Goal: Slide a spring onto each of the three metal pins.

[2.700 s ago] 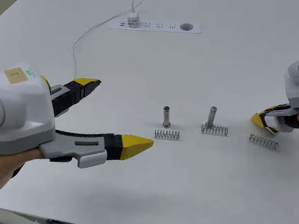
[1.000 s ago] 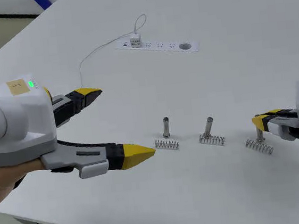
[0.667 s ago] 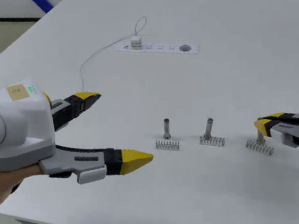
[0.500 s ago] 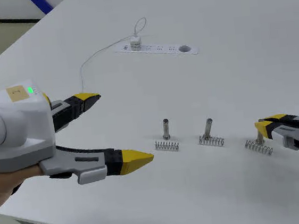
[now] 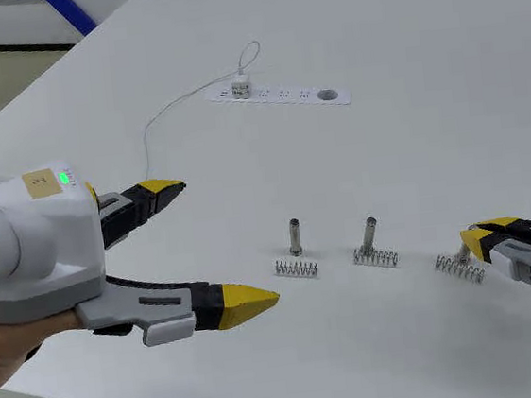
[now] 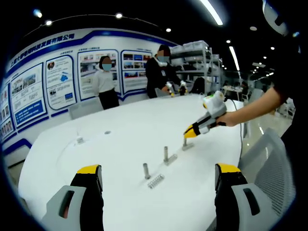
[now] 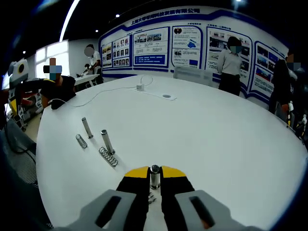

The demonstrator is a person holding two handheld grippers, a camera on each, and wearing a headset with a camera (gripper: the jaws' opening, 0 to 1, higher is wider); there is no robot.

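Three springs lie flat on the table [image 5: 426, 97], and none is on a pin.

Change check:
- Against 0.5 s ago, the layout matches.
- My left gripper [image 5: 228, 239] stays spread wide over the near left of the table and holds nothing.
- My right gripper [image 5: 471, 240] stays clenched on the right pin [image 7: 155, 176], which stands upright between the yellow fingertips [image 7: 137, 173].
- Against 2.7 s ago, that pin now shows at the fingertips, where no pin showed then.

Positions, left to right in the head view:
- The left pin [image 5: 294, 237] stands upright, with the left spring [image 5: 297, 269] lying just in front of its foot.
- The middle pin [image 5: 369, 234] stands upright, with the middle spring [image 5: 376, 259] lying just in front of its foot.
- The right spring [image 5: 460, 269] lies just beside the foot of the right pin, below my right fingertips. I cannot tell whether it touches the pin.

A power strip [image 5: 278, 95] with a white cable [image 5: 175, 102] lies at the far side, well apart from the pins.
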